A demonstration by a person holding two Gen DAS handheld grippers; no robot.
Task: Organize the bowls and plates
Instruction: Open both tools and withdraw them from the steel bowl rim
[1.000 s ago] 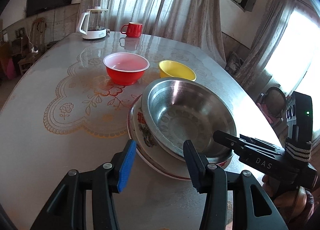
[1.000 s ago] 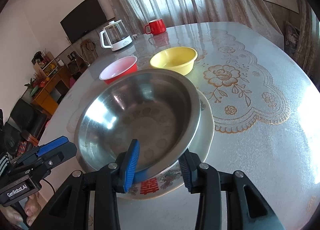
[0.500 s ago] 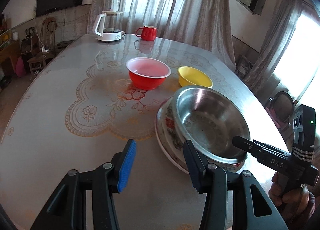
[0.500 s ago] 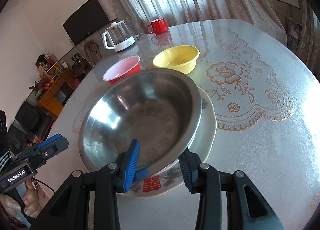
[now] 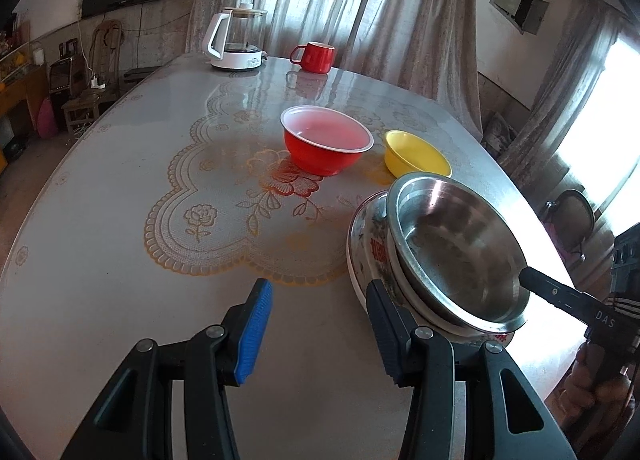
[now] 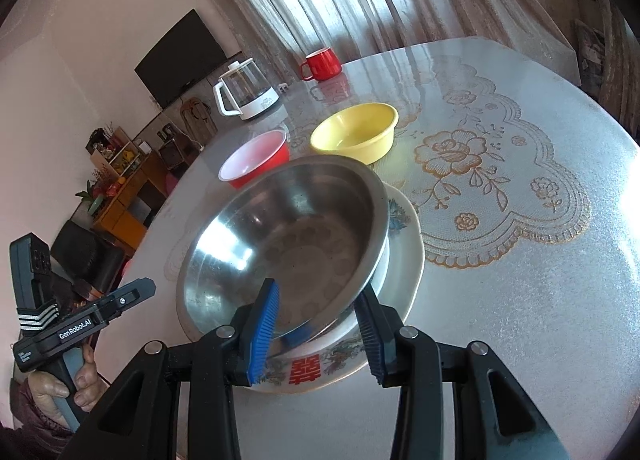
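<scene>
Steel bowl (image 6: 288, 248), round, shiny, shallow with a rolled rim, is sitting tilted inside a white ceramic plate (image 6: 404, 272) that is carrying a floral border and a red character on its near edge. The plate is resting on the desk (image 5: 100, 260), near the edge closest to the right gripper.

Right gripper (image 6: 316, 328): its fingers are straddling the near rim of the steel bowl, blue ribbed pad inside the bowl, dark pad outside between bowl and plate; the gap between the pads is looking wider than the rim, and whether they are actually pressing on it I cannot tell.

Left gripper (image 5: 316, 328): fingers are standing well apart, holding nothing, hovering over bare desk just left of the plate, with its right finger overlapping the plate's edge in view.

Desk surface is glossy grey with a lace-pattern floral mat (image 5: 248, 216). Beyond the plate, a red plastic bowl (image 5: 326, 144) with a white rim and a yellow plastic bowl (image 5: 416, 158) are standing side by side, close but apart. Far end: a glass kettle (image 5: 238, 40) with white handle and base, and a red mug (image 5: 314, 57) beside it. Sheer curtains (image 5: 360, 0) are hanging behind the desk.
</scene>
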